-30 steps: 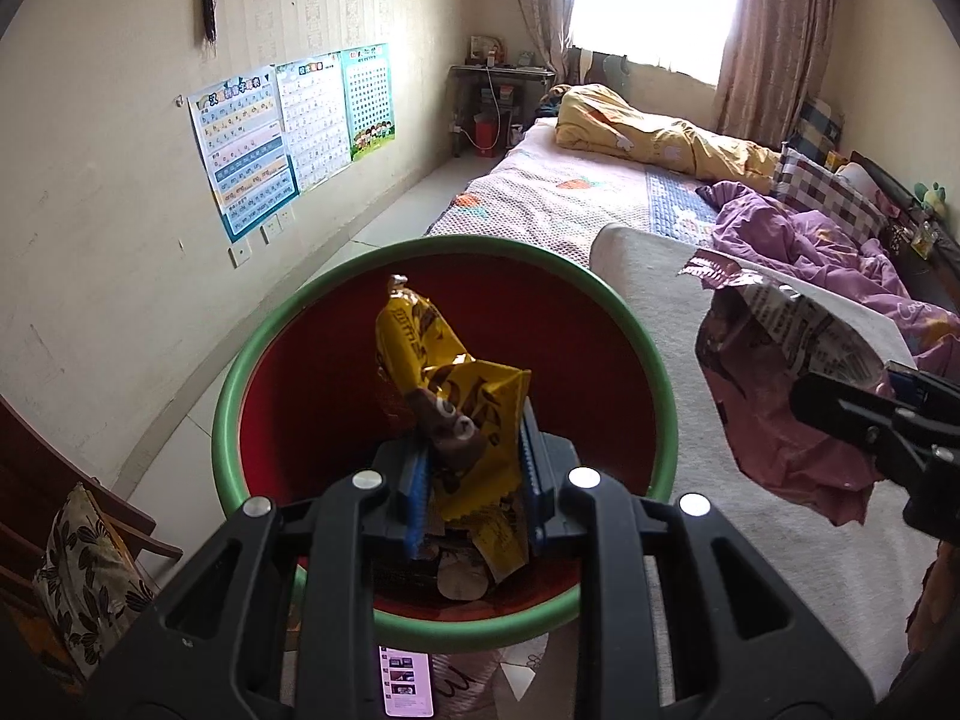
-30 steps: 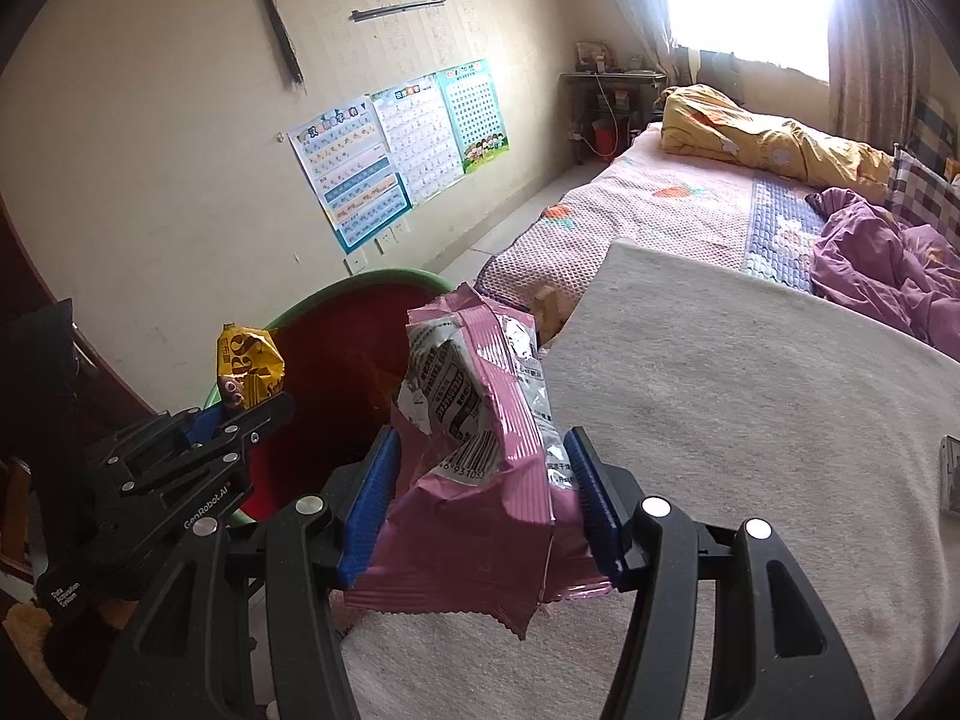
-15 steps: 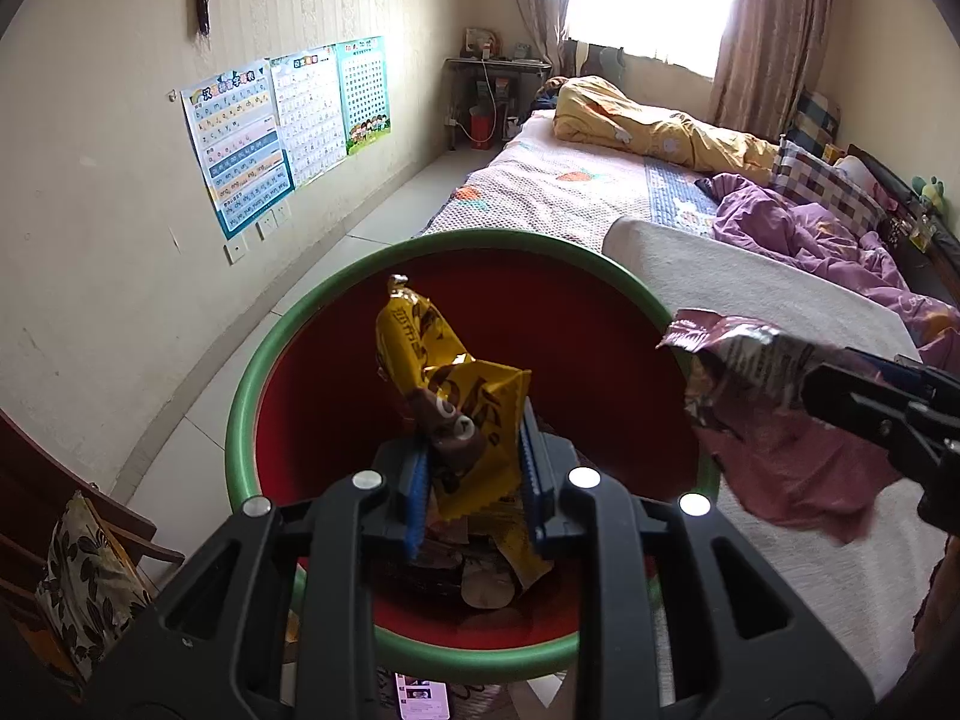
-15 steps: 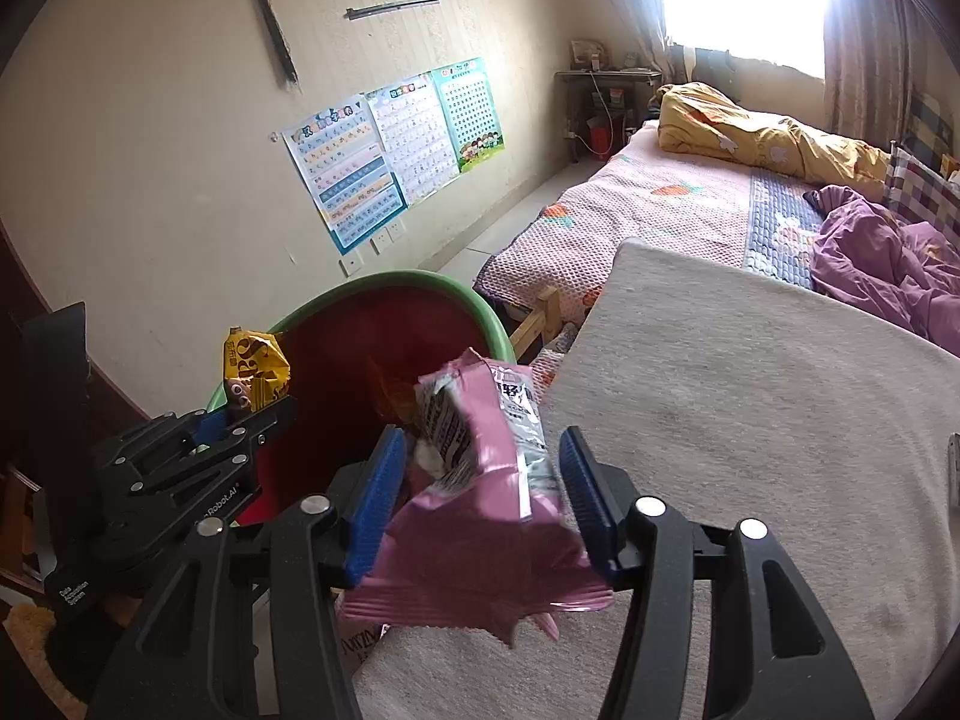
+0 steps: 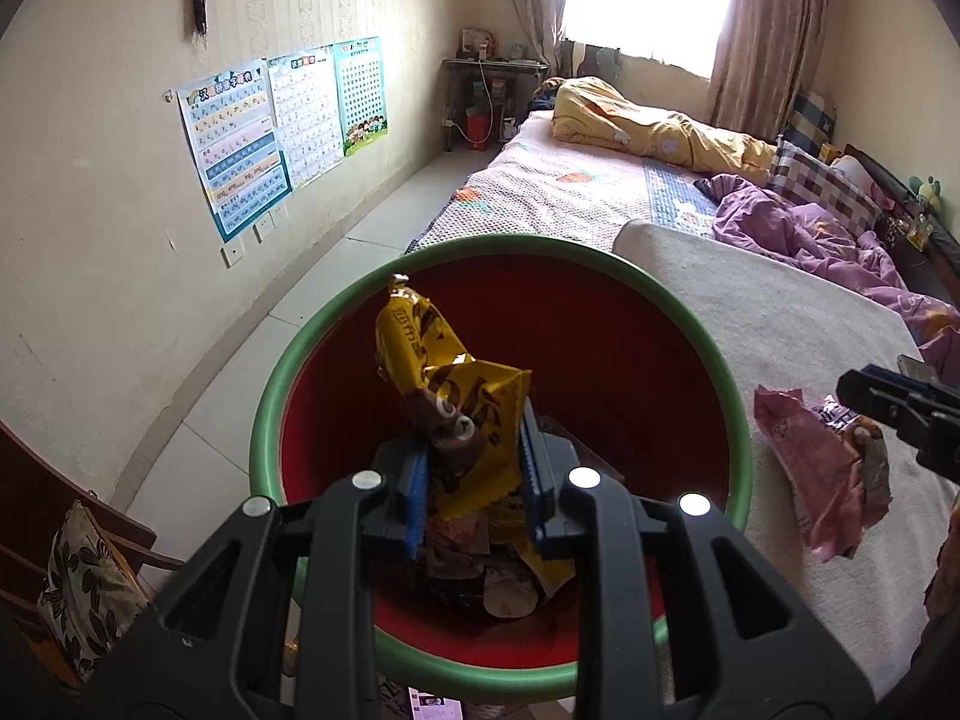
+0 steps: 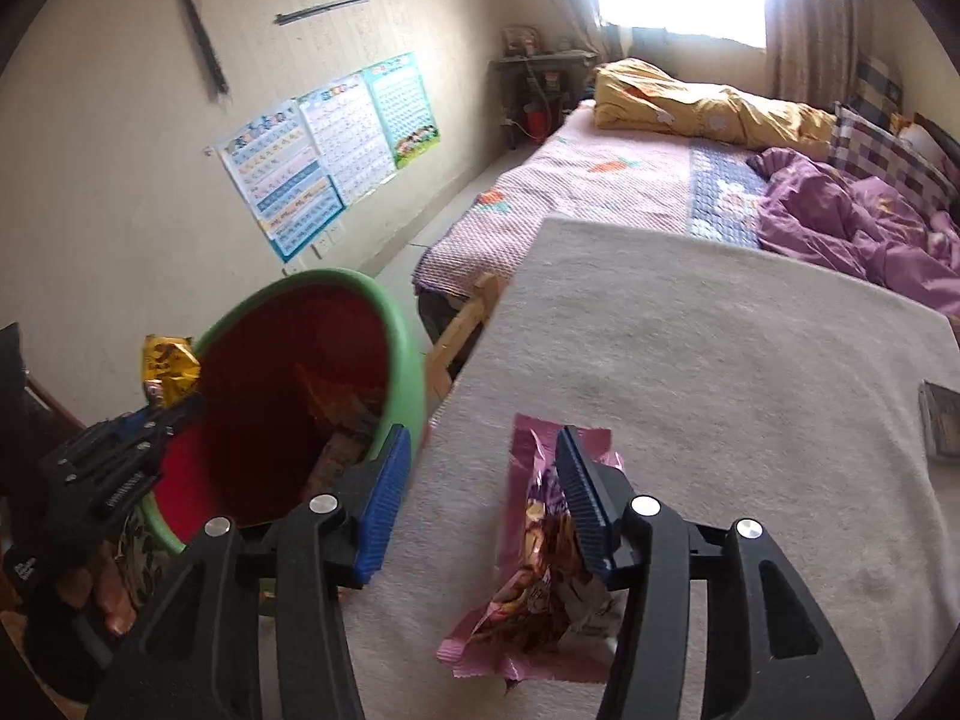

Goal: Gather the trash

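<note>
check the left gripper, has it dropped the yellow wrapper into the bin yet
No: in the left wrist view the left gripper has its pads pressed on the yellow wrapper, held above the open bin.

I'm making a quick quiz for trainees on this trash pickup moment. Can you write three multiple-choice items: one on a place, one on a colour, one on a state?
1. Where is the yellow wrapper?
A. Over the open bin
B. On the bed
C. On the floor

2. What colour is the bin's rim?
A. Blue
B. Green
C. White

3. What is the state of the right gripper and the pink wrapper?
A. Squeezed between both fingers
B. Jaws apart, wrapper lying against one finger
C. Wrapper inside the bin

Answers:
1 A: the left gripper holds it in front of the bin's red inside.
2 B: a green ring edges the red bin.
3 B: the jaws are opening, and the wrapper lies on the grey blanket beside the bin.
</note>
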Motion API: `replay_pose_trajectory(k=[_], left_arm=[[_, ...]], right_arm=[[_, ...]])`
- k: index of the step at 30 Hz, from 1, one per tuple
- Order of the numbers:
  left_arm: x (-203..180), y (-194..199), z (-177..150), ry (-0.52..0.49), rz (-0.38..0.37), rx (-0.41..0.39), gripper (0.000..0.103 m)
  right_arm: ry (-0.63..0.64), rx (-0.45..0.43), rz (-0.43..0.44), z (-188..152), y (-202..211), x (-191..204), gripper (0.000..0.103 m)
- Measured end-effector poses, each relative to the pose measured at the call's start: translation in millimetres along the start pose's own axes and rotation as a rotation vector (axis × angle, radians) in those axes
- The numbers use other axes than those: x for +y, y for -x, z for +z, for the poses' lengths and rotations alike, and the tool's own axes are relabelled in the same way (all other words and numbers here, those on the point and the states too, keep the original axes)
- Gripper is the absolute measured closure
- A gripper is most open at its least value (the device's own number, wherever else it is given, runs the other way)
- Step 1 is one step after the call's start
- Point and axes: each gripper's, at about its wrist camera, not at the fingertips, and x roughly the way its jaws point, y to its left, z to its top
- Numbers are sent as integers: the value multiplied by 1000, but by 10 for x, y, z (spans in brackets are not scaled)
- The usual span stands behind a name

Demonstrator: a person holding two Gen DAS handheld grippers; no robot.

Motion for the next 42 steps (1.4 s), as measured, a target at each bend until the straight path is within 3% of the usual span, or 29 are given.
replay_pose_trajectory(k=[5, 14, 17, 24, 33, 42], left_arm=[[-17, -79, 4, -4, -17, 13, 79], [-110, -130, 41, -31, -46, 14, 79], [-116, -146, 41, -33, -44, 17, 79], [-78, -161, 48, -28, -32, 23, 79], [-78, -187, 71, -24, -26, 29, 79], [-26, -182, 77, -1, -13, 26, 79]], right_arm=[[-39, 65, -59, -231, -86, -199, 42], [3, 129, -213, -374, -306, -388, 37], [-5, 161, -228, -423, -387, -506, 40], [-9, 109, -124, -281, -212, -401, 46], [84, -9, 60, 184, 17, 370, 46], [150, -14, 160, 394, -91, 859, 45]])
